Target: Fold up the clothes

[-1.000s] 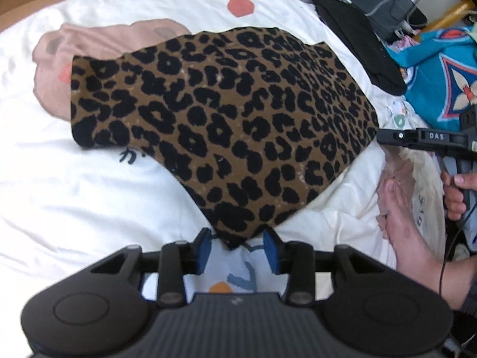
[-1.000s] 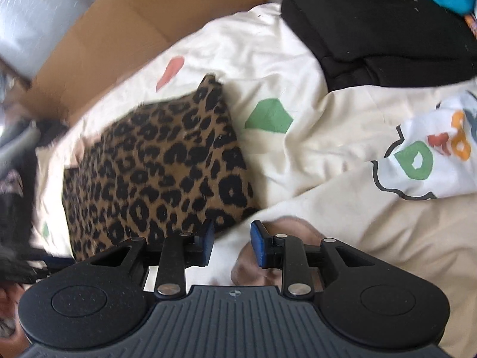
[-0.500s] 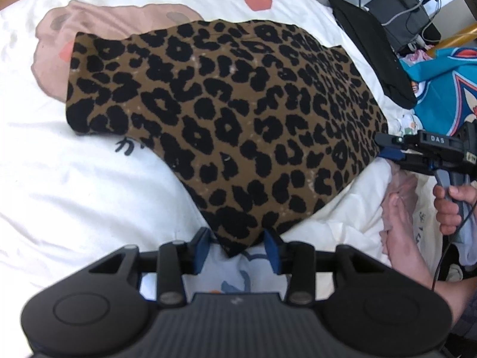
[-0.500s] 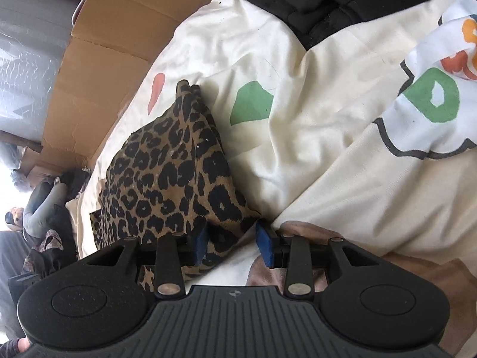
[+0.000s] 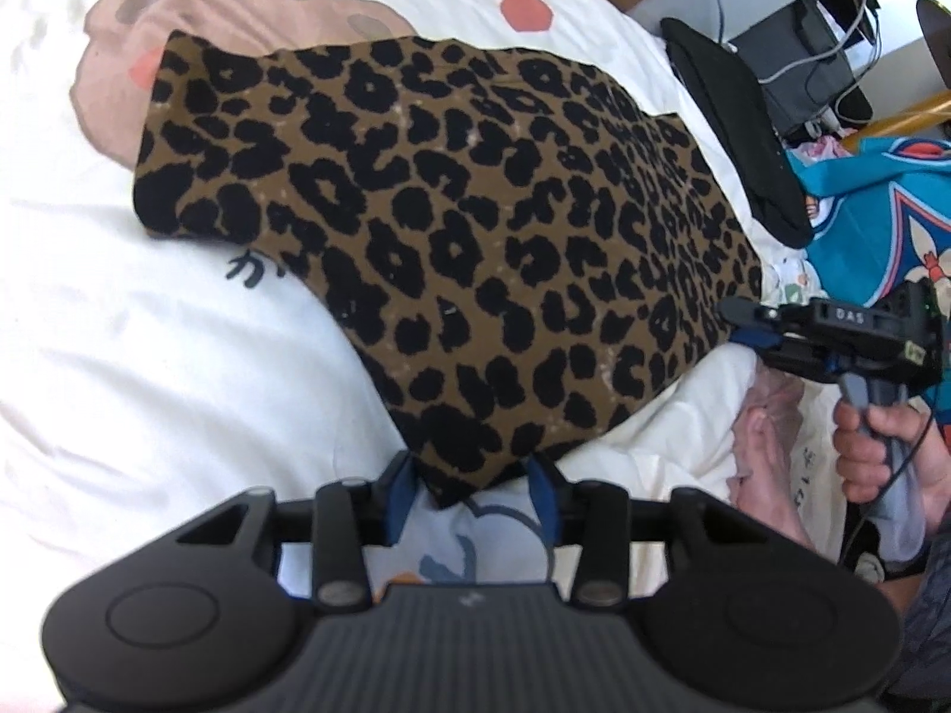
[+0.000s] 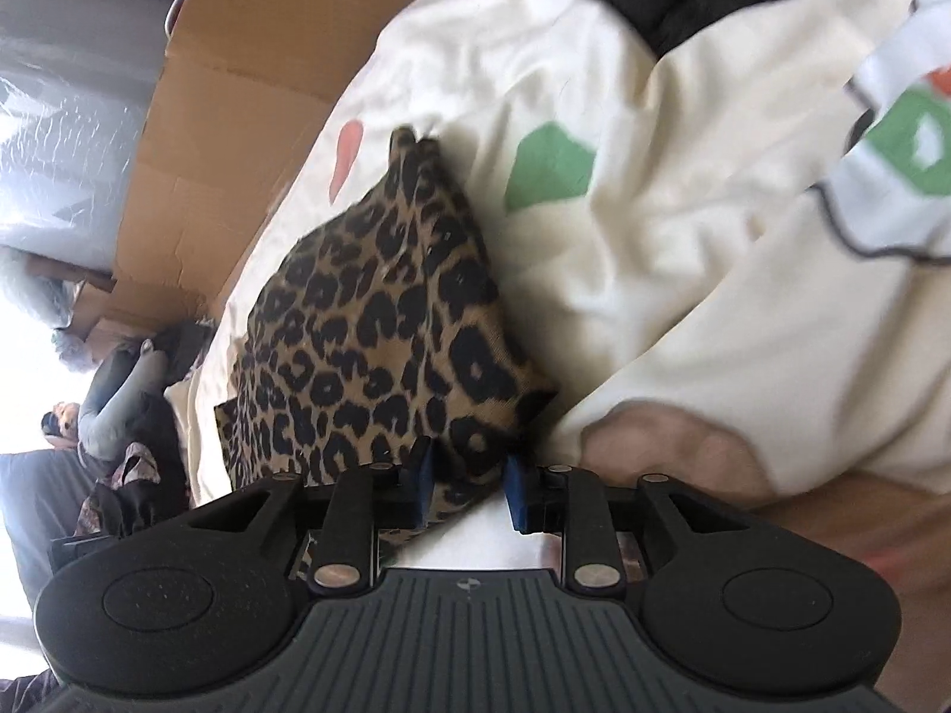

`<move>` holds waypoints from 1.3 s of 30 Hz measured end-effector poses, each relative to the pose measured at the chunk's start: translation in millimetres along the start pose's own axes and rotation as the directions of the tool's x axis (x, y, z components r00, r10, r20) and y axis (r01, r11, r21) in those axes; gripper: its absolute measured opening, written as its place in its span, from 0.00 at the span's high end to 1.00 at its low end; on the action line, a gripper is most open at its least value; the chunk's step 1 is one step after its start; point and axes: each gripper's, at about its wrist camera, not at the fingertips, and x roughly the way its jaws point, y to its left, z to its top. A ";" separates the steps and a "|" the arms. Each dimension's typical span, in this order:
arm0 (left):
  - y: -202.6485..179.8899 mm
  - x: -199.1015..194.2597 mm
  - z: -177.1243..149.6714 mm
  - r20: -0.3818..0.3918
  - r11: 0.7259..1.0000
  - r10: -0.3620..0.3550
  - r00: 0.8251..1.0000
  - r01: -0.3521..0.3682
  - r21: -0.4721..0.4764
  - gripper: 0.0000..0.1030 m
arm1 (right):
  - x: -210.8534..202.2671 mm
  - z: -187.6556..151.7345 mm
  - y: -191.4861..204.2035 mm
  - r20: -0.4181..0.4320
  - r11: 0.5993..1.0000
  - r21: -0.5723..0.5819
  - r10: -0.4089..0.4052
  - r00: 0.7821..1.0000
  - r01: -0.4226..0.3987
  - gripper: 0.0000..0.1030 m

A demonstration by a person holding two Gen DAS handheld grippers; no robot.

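Two grippers work one brown-and-black leopard-print knit garment lying flat on a white cartoon-print quilt; left gripper opening, near corner between its blue pads; right gripper closing over the right corner; black folded clothes far right.
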 end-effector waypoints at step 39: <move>-6.1 7.4 -0.7 -0.002 0.996 -0.025 1.000 0.025 -0.082 0.89 | -17.5 13.5 30.1 0.098 0.989 -0.146 0.001 0.995 0.013 0.92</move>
